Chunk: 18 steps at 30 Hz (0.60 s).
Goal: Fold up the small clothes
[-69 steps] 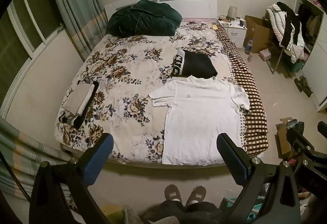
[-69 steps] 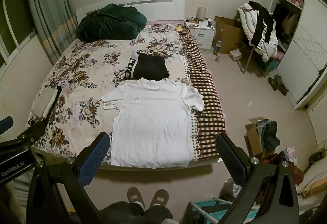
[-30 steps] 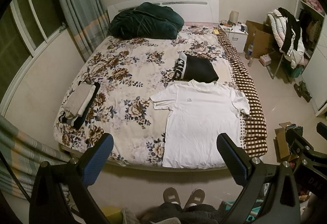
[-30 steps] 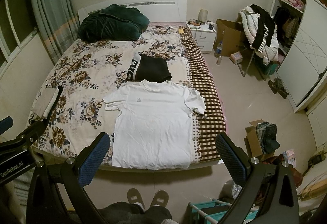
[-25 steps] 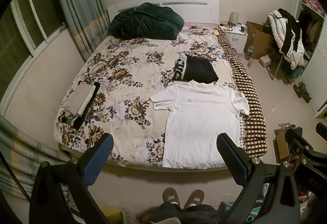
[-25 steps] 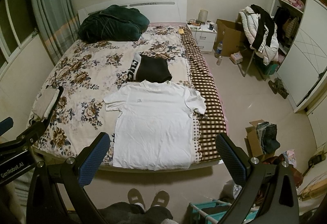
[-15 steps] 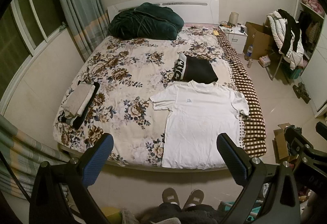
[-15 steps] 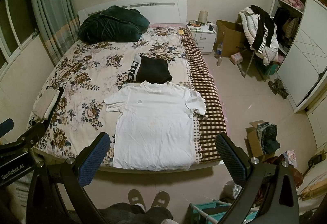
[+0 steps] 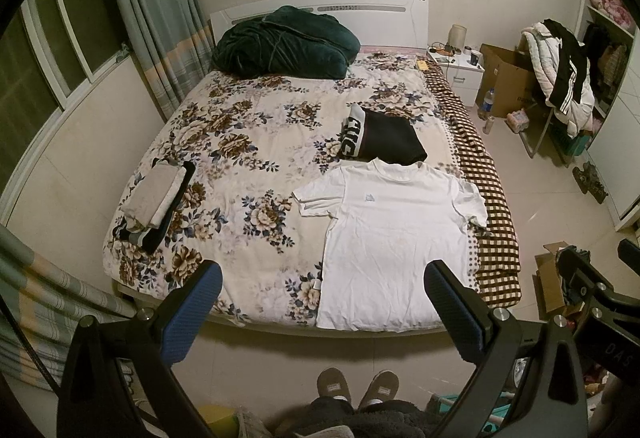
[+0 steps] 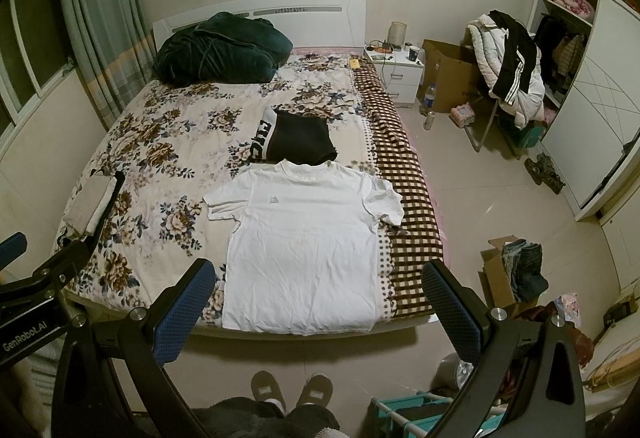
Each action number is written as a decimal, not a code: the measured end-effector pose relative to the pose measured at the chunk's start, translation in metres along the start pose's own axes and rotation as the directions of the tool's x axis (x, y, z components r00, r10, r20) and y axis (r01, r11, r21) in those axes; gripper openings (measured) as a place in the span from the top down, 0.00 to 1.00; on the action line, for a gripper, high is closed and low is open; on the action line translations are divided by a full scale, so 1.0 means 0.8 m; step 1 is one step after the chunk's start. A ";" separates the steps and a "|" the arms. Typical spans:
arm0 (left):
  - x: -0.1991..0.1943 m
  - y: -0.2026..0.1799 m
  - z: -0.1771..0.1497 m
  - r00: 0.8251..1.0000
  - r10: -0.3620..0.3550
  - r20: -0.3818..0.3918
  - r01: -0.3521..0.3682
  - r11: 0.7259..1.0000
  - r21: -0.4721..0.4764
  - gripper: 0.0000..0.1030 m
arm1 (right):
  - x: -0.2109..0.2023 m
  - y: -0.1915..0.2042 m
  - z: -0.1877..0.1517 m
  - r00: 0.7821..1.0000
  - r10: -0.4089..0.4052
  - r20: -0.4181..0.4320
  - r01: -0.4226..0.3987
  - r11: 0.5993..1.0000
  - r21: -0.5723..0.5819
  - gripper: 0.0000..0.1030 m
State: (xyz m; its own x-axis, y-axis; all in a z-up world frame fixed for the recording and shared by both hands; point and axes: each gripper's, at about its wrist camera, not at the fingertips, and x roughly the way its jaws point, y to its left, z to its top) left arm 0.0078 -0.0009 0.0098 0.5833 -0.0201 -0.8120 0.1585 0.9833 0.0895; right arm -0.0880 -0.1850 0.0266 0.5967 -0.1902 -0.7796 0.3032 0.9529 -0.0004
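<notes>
A: Where is the tee [image 9: 394, 238]?

B: Spread flat, face up, on the near right part of the bed [image 9: 256, 142], hem at the foot edge, collar pointing to the headboard. I judge it lies that way so its hem corners are in easy reach from where the person stands.

A: And the claws?

B: Both are raised well clear of the bed, over the floor. The left claw [image 9: 320, 308] has its 2 fingers spread wide, nothing between them. The right claw [image 10: 318, 308] is the same: agape and empty. Held wide like that, each looks ready to take a side of the tee, though no fold has begun.

A: Anything else on the bed?

B: Black shorts [image 10: 298, 142] lie just beyond the collar, touching or nearly so; I cannot tell which. A stack [image 9: 154, 198] of folded pieces sits at the left edge, likely kept apart so finished work stays out of the way. A green quilt [image 9: 280, 42] is bundled by the headboard.
</notes>
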 end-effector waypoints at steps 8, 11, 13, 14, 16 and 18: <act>0.000 0.001 0.000 1.000 -0.002 0.002 0.002 1.000 -0.001 0.00 | 0.001 -0.001 0.000 1.000 0.000 0.002 0.000 1.000 0.000 0.00; 0.000 0.001 0.000 1.000 -0.003 0.002 0.003 1.000 -0.002 0.00 | 0.001 -0.001 0.000 1.000 0.002 0.002 -0.002 1.000 0.000 0.00; 0.000 0.002 -0.001 1.000 -0.003 0.002 0.004 1.000 -0.002 0.00 | 0.001 -0.001 0.000 1.000 0.001 0.002 -0.001 1.000 0.000 0.00; -0.001 0.002 0.001 1.000 -0.003 0.002 0.003 1.000 -0.003 0.00 | 0.001 -0.001 0.000 1.000 0.001 0.003 -0.001 1.000 0.000 0.00; 0.000 0.002 -0.001 1.000 -0.004 0.002 0.004 1.000 -0.002 0.00 | 0.001 -0.002 0.001 1.000 0.001 0.003 -0.001 1.000 0.000 0.00; 0.000 0.002 -0.001 1.000 -0.003 0.004 0.003 1.000 -0.004 0.00 | 0.001 -0.002 0.001 1.000 0.002 0.003 -0.002 1.000 0.000 0.00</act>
State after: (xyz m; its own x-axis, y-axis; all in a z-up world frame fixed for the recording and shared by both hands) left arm 0.0072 0.0007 0.0095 0.5858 -0.0238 -0.8101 0.1574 0.9839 0.0850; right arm -0.0873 -0.1870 0.0262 0.5997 -0.1896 -0.7774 0.3026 0.9531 0.0010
